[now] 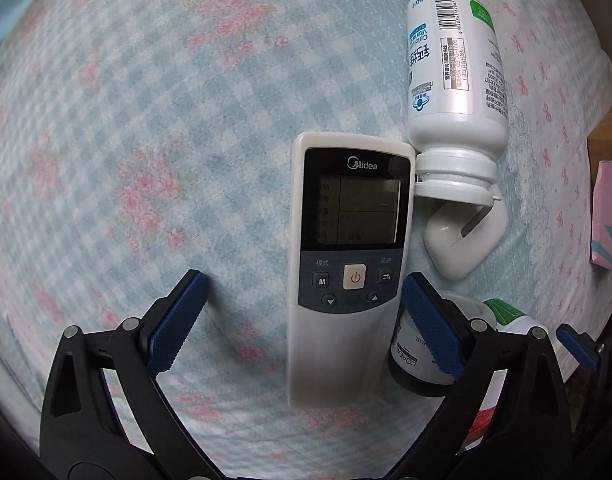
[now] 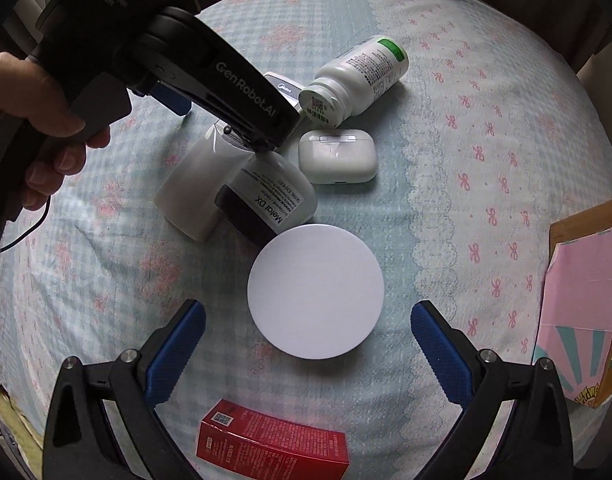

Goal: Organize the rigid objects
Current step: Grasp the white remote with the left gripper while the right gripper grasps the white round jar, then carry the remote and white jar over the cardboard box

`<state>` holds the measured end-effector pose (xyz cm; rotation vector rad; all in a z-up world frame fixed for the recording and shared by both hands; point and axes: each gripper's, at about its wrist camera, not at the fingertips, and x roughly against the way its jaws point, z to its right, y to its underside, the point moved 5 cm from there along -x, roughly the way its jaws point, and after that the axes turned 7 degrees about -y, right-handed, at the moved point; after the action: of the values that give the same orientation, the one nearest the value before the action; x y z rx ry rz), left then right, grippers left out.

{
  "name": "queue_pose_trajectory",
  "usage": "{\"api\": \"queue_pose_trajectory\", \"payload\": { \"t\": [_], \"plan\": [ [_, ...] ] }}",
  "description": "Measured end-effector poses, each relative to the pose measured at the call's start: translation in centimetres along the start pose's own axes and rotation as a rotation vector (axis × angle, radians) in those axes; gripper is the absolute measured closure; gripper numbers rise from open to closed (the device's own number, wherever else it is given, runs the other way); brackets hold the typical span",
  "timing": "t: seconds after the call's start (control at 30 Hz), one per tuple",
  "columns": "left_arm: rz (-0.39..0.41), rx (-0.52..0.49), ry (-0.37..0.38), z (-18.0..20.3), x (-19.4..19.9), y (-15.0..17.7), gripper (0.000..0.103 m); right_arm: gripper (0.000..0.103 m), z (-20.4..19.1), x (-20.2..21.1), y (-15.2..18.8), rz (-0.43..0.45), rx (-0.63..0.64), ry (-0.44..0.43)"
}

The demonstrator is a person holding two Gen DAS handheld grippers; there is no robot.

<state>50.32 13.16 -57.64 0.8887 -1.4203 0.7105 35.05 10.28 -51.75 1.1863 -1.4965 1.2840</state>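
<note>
A white Midea remote lies flat on the checked cloth. My left gripper is open, its blue pads either side of the remote's lower half, not touching it. A white pill bottle lies at the remote's top right, an earbud case below it. A black-and-white L'Oreal jar sits by the right pad. In the right wrist view my right gripper is open around the jar's round white lid. The jar body, remote, earbud case and bottle lie beyond. The left gripper's body hangs over the remote.
A red box lies near my right gripper's base. A pink cardboard box stands at the right edge, also in the left wrist view. A hand holds the left tool at upper left.
</note>
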Motion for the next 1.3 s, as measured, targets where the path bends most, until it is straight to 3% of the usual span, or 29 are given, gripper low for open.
{"api": "queue_pose_trajectory", "payload": {
  "t": [0.07,0.17,0.23,0.33,0.43,0.97,1.3],
  "plan": [
    [-0.011,-0.009,-0.004,0.2,-0.3,-0.2,0.007,0.004,0.0,-0.7,-0.1,-0.010,0.009,0.009],
    [-0.016,-0.031,-0.014,1.3,-0.5,-0.7,0.019,0.014,0.0,-1.7,-0.3,-0.032,0.024,0.022],
    [-0.014,-0.060,-0.019,2.2,-0.4,-0.8,0.032,0.021,0.1,-2.3,-0.4,-0.050,0.026,0.026],
    [-0.014,-0.084,-0.015,3.4,-0.2,-1.1,0.043,0.030,0.5,-3.0,-0.9,-0.063,0.034,0.029],
    [-0.013,-0.081,-0.007,4.0,-0.2,-1.1,0.048,0.036,0.8,-3.5,-1.3,-0.071,0.045,0.044],
    [0.050,-0.038,0.011,1.4,1.7,3.7,0.048,0.037,1.3,-2.9,-0.1,-0.067,0.041,0.022],
    [0.098,-0.011,0.025,-0.9,6.2,6.5,0.049,0.037,1.9,1.2,-0.3,-0.018,0.028,0.012]
  ]
}}
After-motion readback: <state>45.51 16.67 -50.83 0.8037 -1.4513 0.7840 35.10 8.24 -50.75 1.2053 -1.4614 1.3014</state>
